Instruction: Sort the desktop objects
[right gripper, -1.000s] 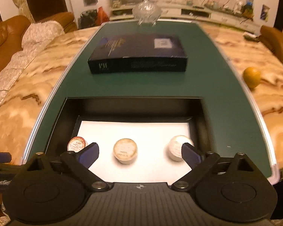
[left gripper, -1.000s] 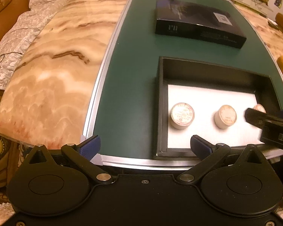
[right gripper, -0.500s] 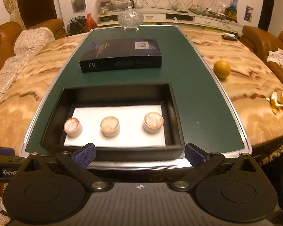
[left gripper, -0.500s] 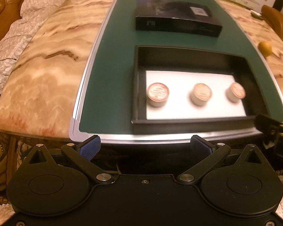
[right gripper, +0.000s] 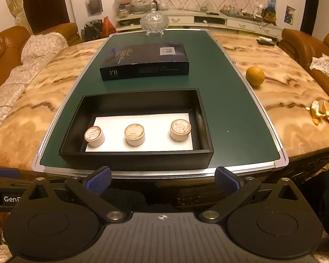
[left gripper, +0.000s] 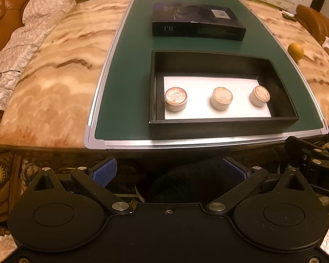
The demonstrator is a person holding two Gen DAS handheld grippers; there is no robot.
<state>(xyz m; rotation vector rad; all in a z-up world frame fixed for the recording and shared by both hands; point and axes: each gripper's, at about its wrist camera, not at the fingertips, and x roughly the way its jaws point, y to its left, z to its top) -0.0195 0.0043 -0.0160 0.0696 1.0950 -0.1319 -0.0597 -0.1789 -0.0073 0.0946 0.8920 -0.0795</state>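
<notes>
The marble desk [right gripper: 285, 100] carries a green mat [right gripper: 226, 100], and on it an open black tray [right gripper: 136, 160] near the desk's front edge. Three small round jars [right gripper: 134, 134] stand in a row inside the tray. Short of the tray, off the desk, the left hand-held gripper [left gripper: 168, 172] and right hand-held gripper [right gripper: 163, 180] gape wide, holding and touching nothing

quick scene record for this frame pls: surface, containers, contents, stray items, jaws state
surface: green mat on marble table
open box: black tray, white liner, near mat's front edge
contents: three small round jars in a row, upright, apart
closed box: dark lid box behind the tray
stray items: orange, peel, glass bowl
left gripper: jaws open, nothing between
right gripper: jaws open, nothing between
</notes>
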